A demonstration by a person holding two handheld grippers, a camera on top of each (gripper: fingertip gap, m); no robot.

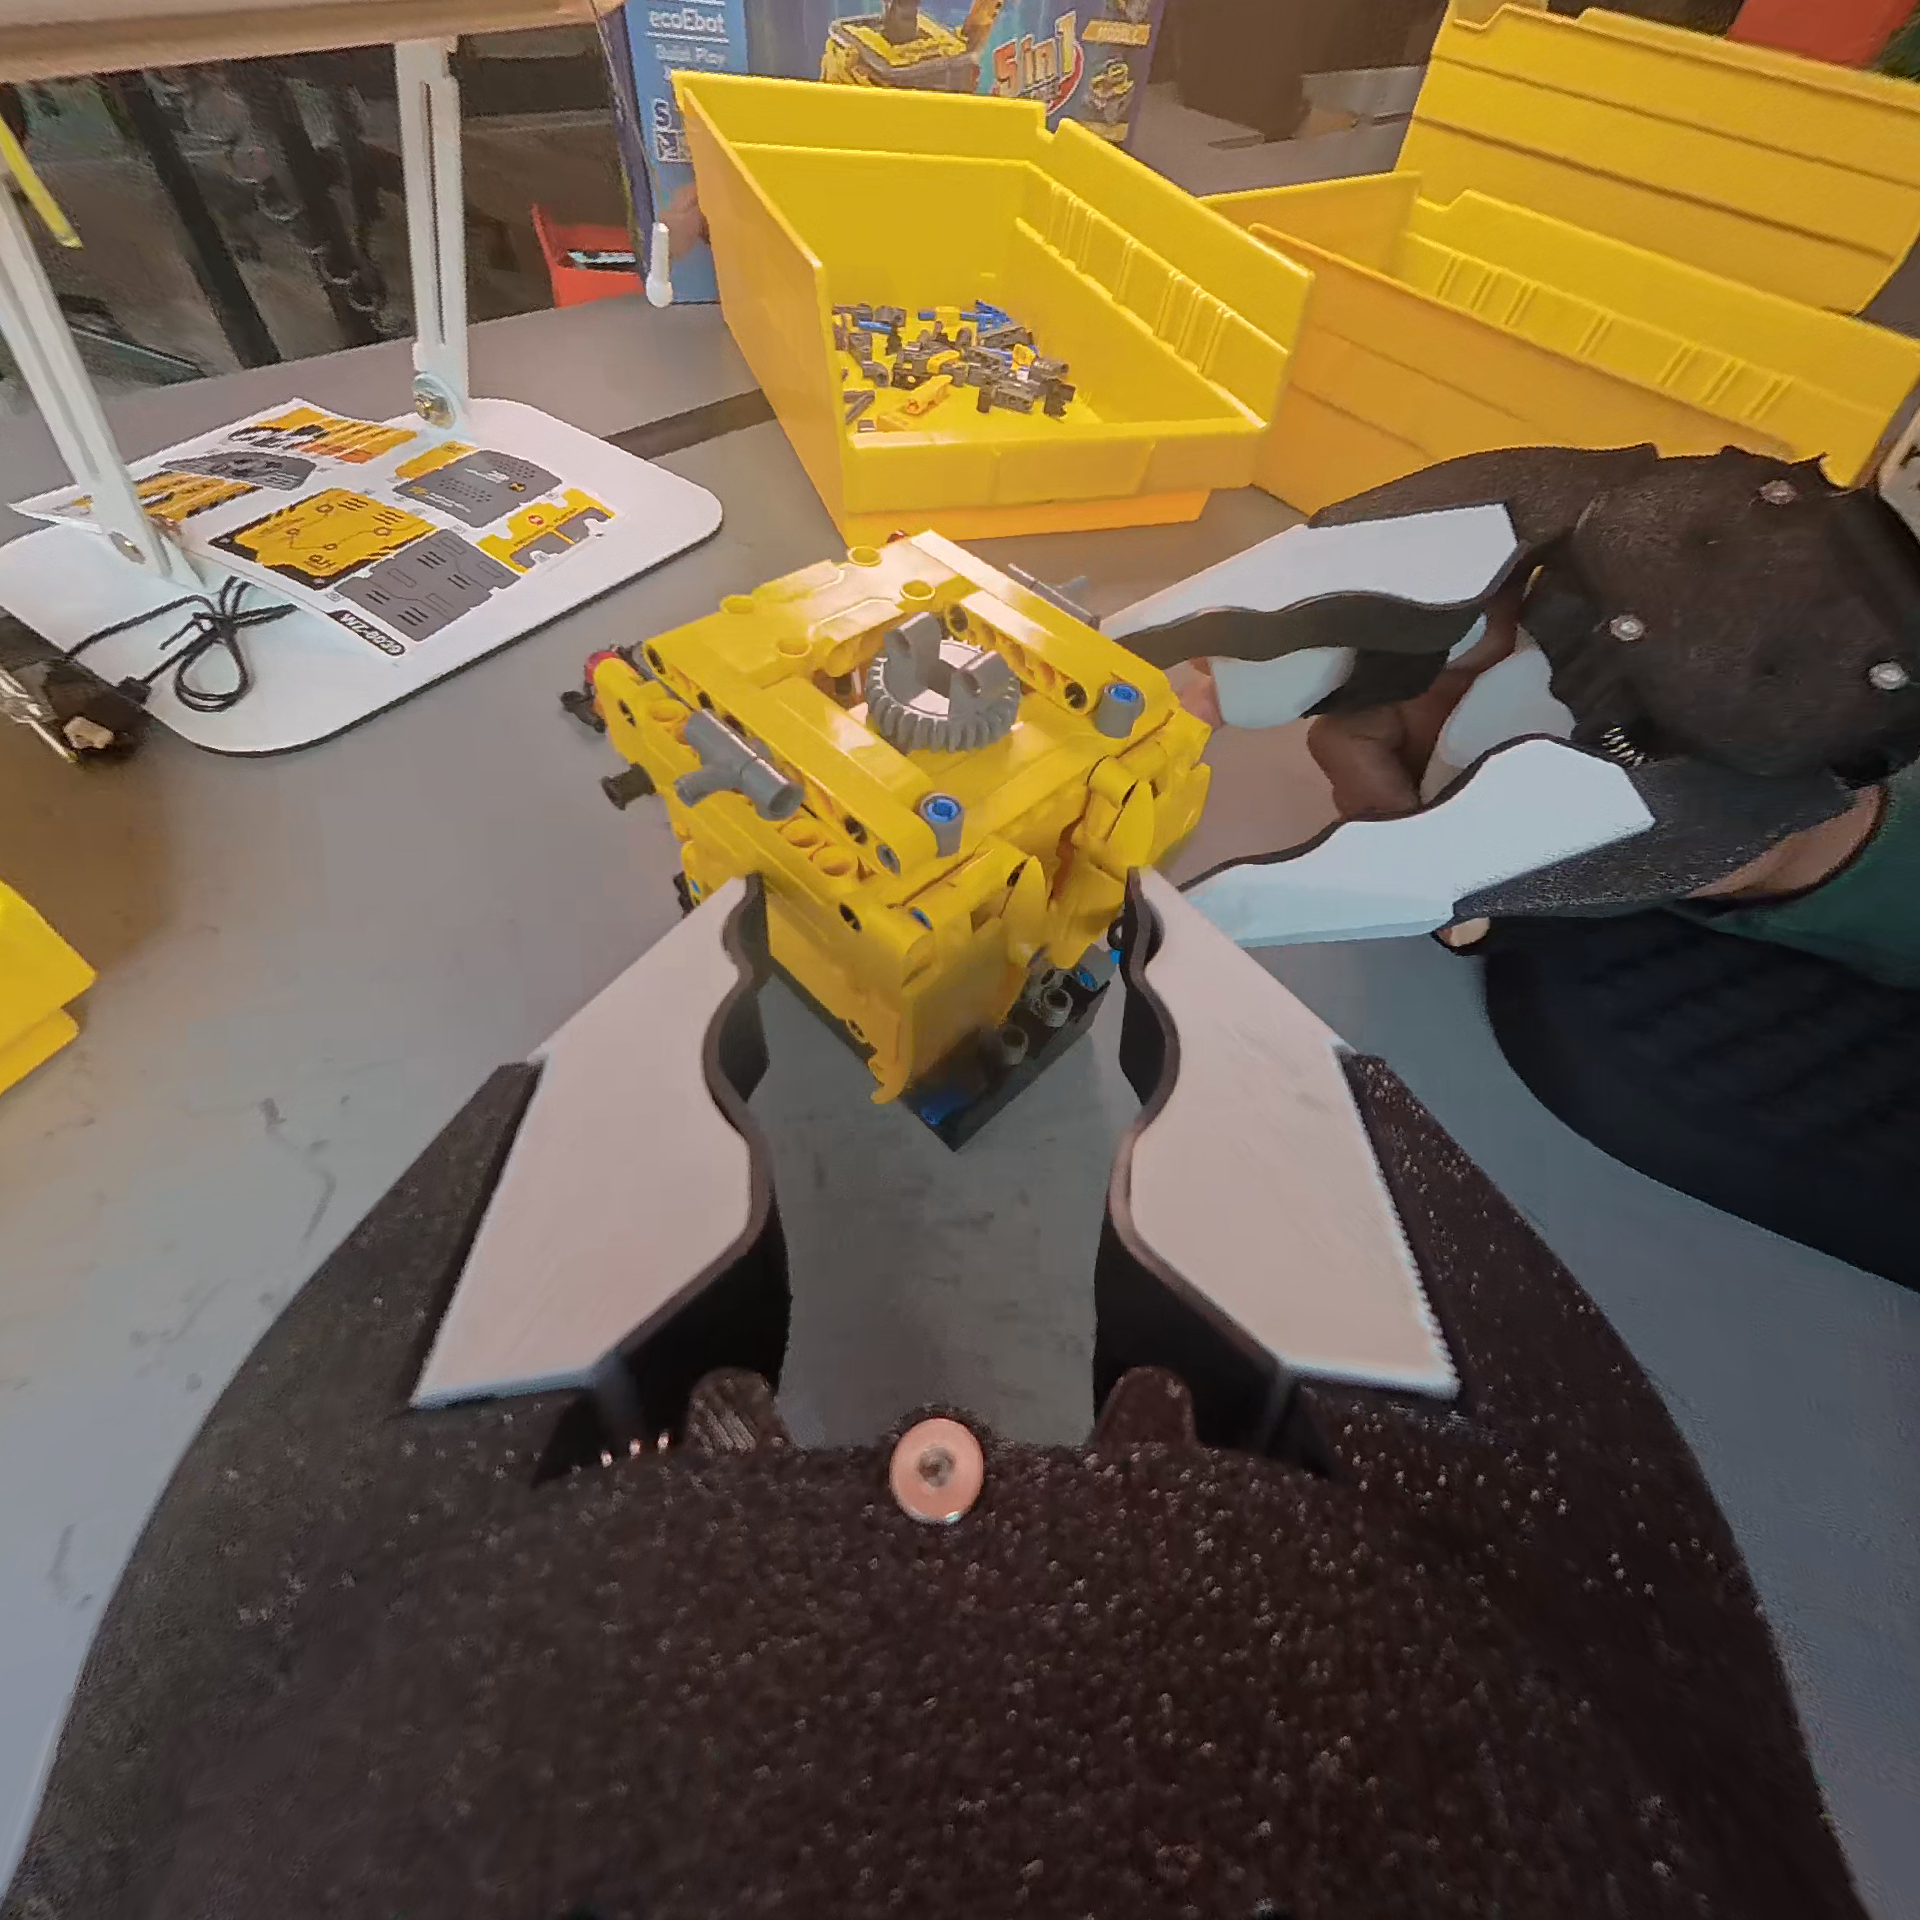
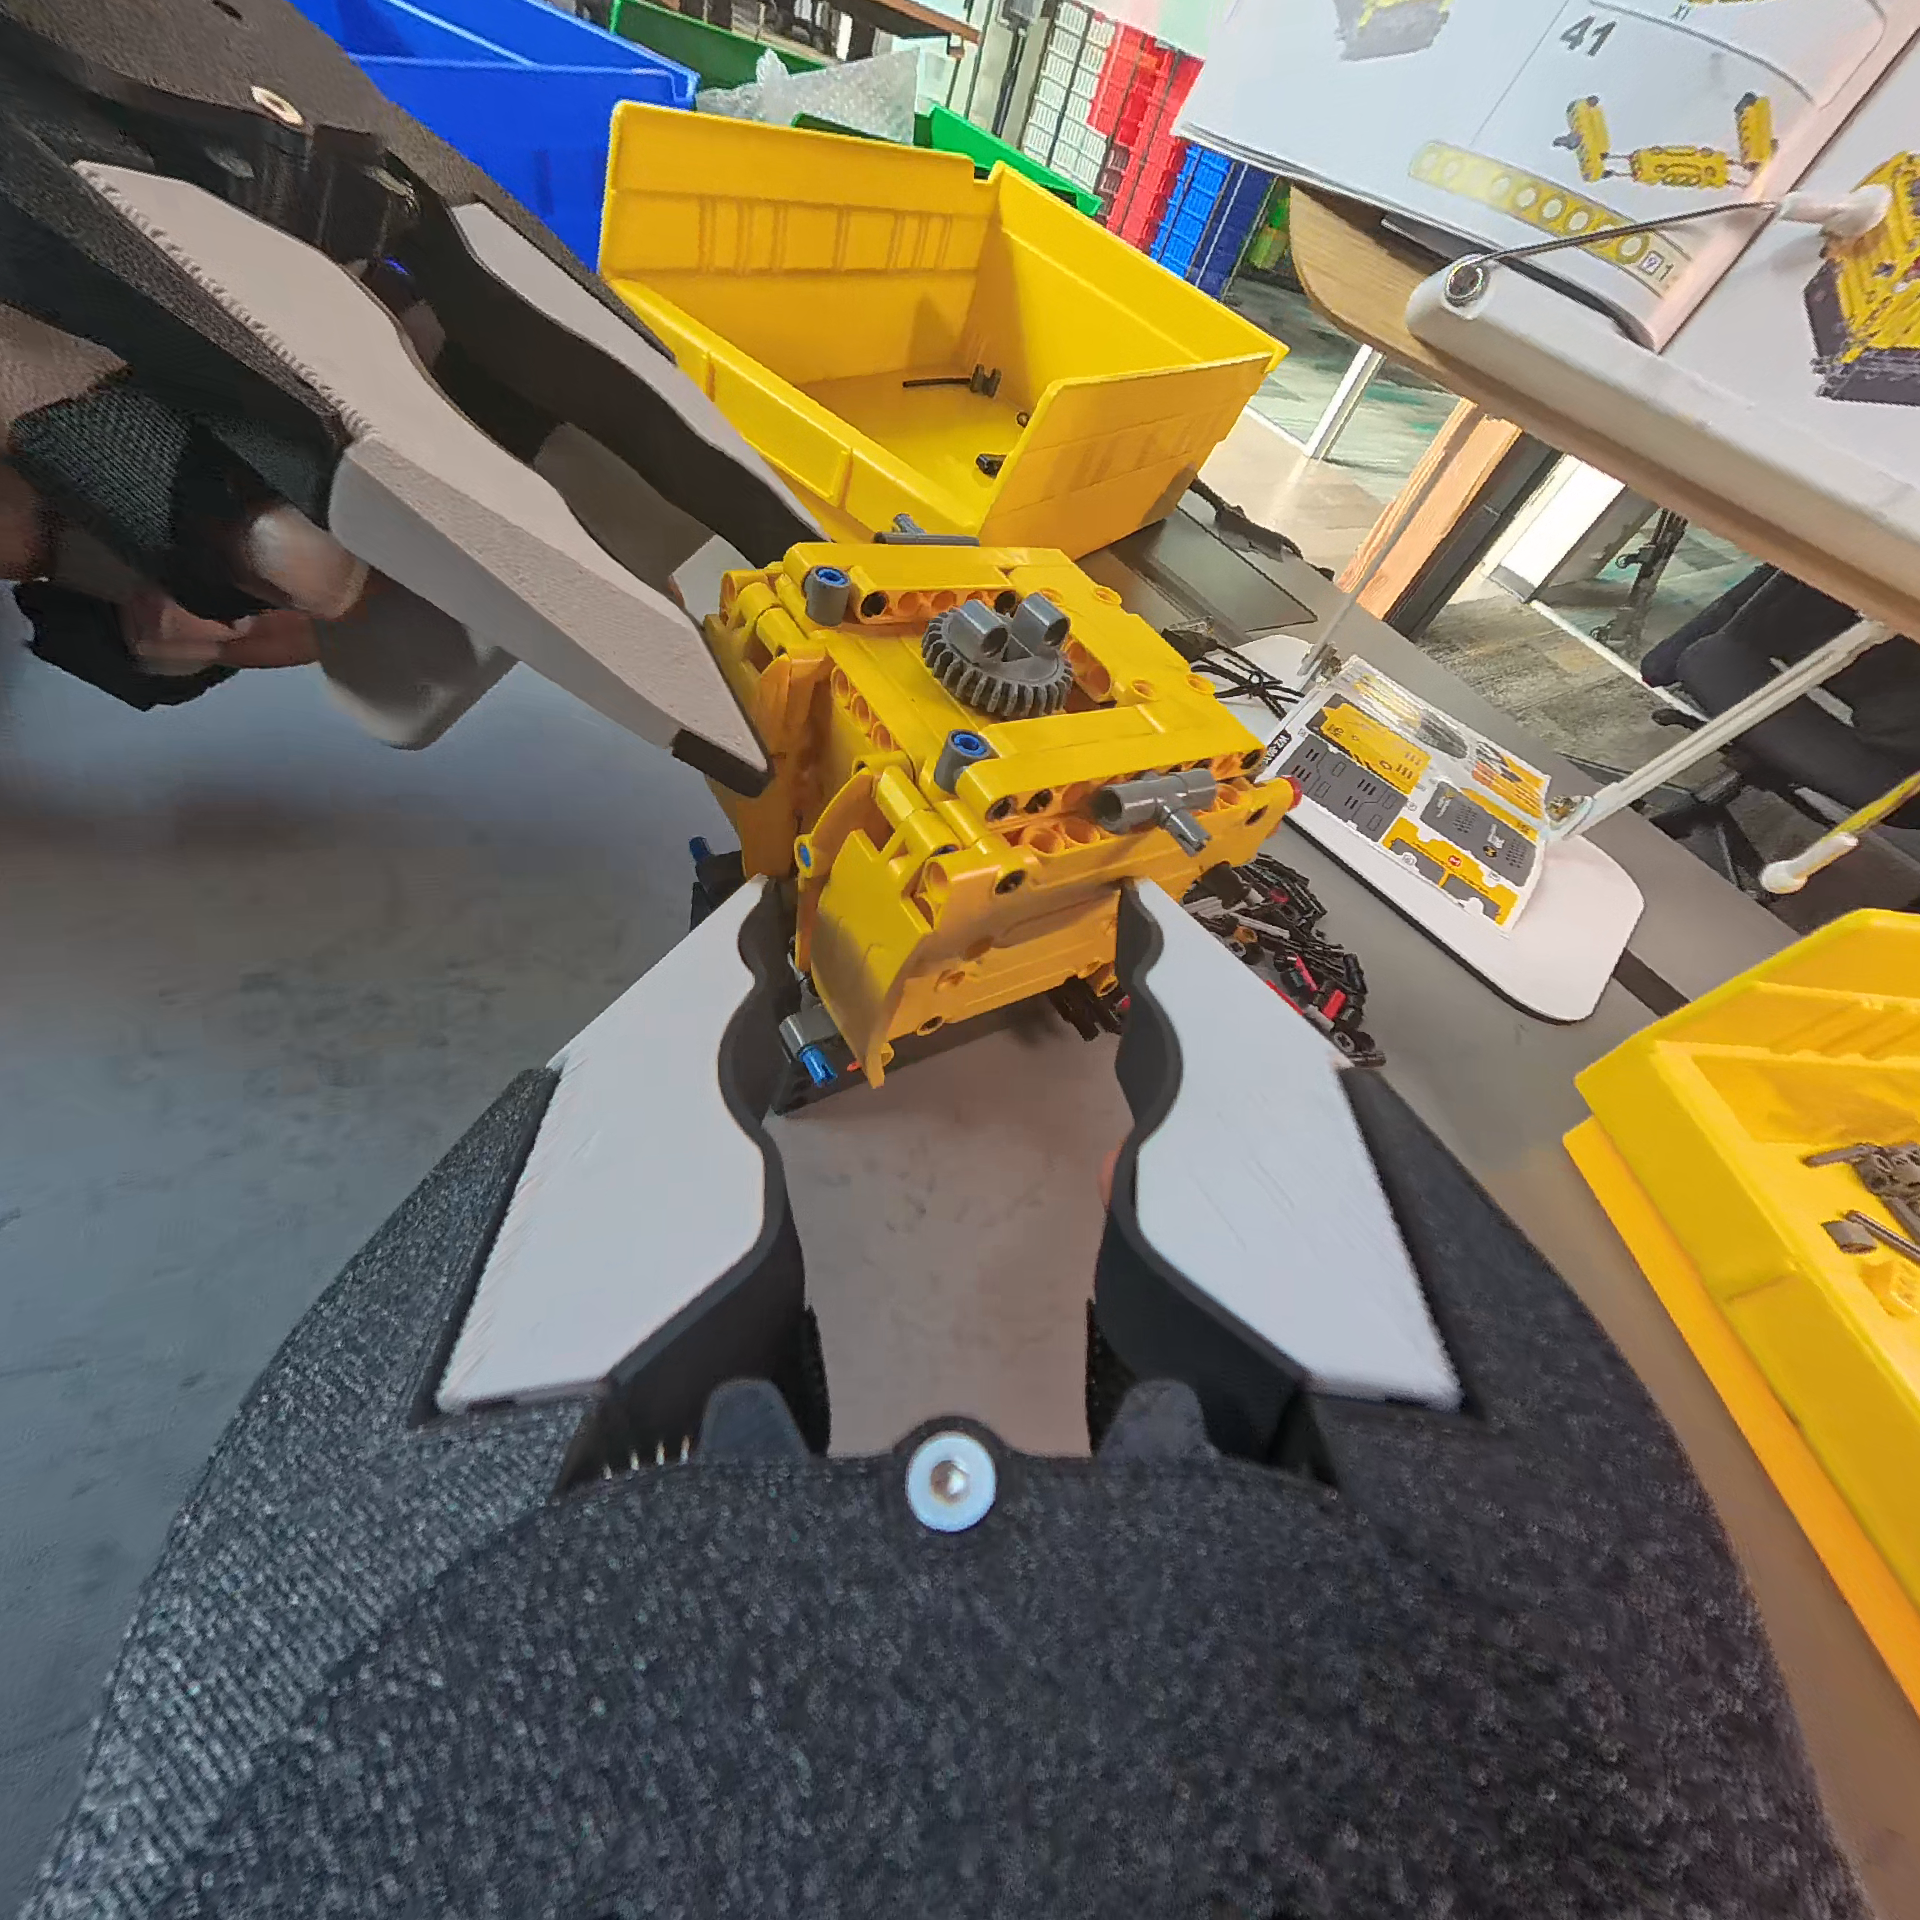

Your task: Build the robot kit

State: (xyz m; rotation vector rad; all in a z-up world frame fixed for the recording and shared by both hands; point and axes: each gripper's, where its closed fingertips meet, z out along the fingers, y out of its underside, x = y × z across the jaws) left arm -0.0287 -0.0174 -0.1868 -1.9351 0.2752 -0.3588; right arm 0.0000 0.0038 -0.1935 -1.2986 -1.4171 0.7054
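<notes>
A yellow brick-built model (image 1: 894,769) with a grey gear (image 1: 940,707) on top stands on the grey table. My left gripper (image 1: 940,888) is shut on its near corner, one finger on each side. My right gripper (image 1: 1153,758) reaches in from the right and grips the model's right end. In the right wrist view the model (image 2: 987,790) and its gear (image 2: 997,665) sit between my right gripper's (image 2: 942,891) fingers. My left gripper (image 2: 727,665) comes in from the upper left and touches the model's left side.
A yellow bin (image 1: 1049,457) holding small grey and blue parts stands behind the model, with more yellow bins (image 1: 1558,343) to the right. A sticker sheet (image 1: 343,520) lies on a white stand base (image 1: 623,540). Black track links (image 2: 1278,956) lie beside the model. From either gripper's tips it is about 25 cm to the white stand base (image 1: 623,540). It is also in sight in the right wrist view (image 2: 1464,926).
</notes>
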